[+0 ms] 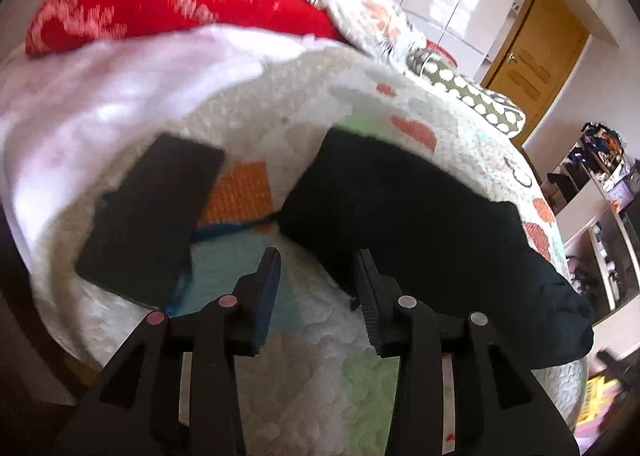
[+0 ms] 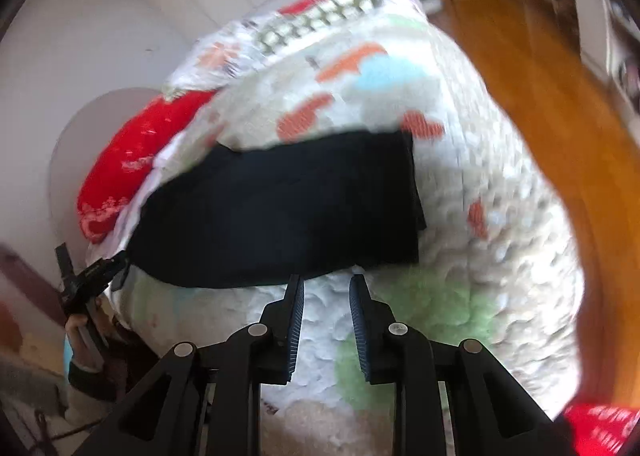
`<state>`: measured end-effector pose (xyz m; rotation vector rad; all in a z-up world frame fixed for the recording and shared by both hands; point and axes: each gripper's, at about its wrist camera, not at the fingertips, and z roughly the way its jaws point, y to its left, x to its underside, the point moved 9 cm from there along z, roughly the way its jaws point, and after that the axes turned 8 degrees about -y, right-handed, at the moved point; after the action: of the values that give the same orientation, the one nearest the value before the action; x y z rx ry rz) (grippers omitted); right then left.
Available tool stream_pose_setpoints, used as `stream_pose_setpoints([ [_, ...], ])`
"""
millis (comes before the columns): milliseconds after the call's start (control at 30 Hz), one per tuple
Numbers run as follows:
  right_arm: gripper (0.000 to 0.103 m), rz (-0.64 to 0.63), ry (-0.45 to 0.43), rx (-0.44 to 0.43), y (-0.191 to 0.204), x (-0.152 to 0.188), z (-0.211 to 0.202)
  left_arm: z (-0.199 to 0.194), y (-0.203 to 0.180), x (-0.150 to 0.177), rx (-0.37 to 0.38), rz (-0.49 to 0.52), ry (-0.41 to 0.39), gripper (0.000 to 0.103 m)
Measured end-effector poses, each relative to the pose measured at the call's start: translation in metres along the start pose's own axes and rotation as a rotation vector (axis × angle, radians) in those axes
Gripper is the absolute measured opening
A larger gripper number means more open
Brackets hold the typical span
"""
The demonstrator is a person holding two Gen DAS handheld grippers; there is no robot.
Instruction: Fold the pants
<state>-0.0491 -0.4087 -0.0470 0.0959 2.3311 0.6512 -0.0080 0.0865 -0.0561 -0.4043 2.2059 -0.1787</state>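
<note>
Left wrist view: pants [image 1: 420, 224] lie folded flat on the bed [image 1: 288, 340], just ahead of the left gripper [image 1: 318, 280], jaws open and empty. Right gripper [image 2: 326, 298] too, parted, hovering near the pants' edge.

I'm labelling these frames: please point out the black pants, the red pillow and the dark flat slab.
black pants [image 2: 280, 216], right wrist view, middle of the folded cloth
red pillow [image 1: 160, 4], left wrist view, its top face
dark flat slab [image 1: 152, 216], left wrist view, its centre
</note>
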Motion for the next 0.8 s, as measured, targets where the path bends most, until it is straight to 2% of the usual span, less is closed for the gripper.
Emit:
stream_pose_setpoints([
  [67,0.029,-0.064,-0.045,-0.007,0.014,-0.014,-0.004,-0.007,-0.016,-0.008,0.024,0.034,-0.014,0.049],
  [100,0.031,-0.117,-0.061,-0.005,0.025,-0.023,0.001,-0.008,-0.028,-0.011,0.055,0.053,-0.014,0.051],
  [200,0.032,-0.213,-0.056,-0.042,0.06,-0.042,0.039,-0.005,-0.064,-0.016,0.126,0.111,-0.013,0.052],
  [267,0.032,-0.257,-0.057,-0.111,0.089,-0.057,0.08,0.007,-0.091,-0.014,0.17,0.154,0.007,0.052],
  [400,0.032,-0.332,0.024,-0.155,0.126,-0.083,0.172,0.043,-0.12,-0.001,0.185,0.212,0.067,0.052],
  [500,0.032,-0.389,0.095,-0.165,0.143,-0.09,0.226,0.067,-0.127,0.006,0.163,0.23,0.101,0.052],
  [600,0.032,-0.453,0.164,-0.138,0.15,-0.089,0.279,0.085,-0.127,0.011,0.158,0.221,0.128,0.052],
  [633,0.029,-0.464,0.175,-0.138,0.15,-0.087,0.286,0.089,-0.126,0.01,0.154,0.22,0.129,0.052],
  [667,0.011,-0.476,0.184,-0.135,0.151,-0.086,0.294,0.091,-0.125,0.01,0.151,0.222,0.128,0.052],
  [700,0.004,-0.488,0.182,-0.137,0.152,-0.086,0.296,0.094,-0.124,0.009,0.15,0.222,0.126,0.052],
  [800,0.002,-0.531,0.115,-0.147,0.166,-0.101,0.292,0.105,-0.122,0.003,0.139,0.21,0.114,0.052],
])
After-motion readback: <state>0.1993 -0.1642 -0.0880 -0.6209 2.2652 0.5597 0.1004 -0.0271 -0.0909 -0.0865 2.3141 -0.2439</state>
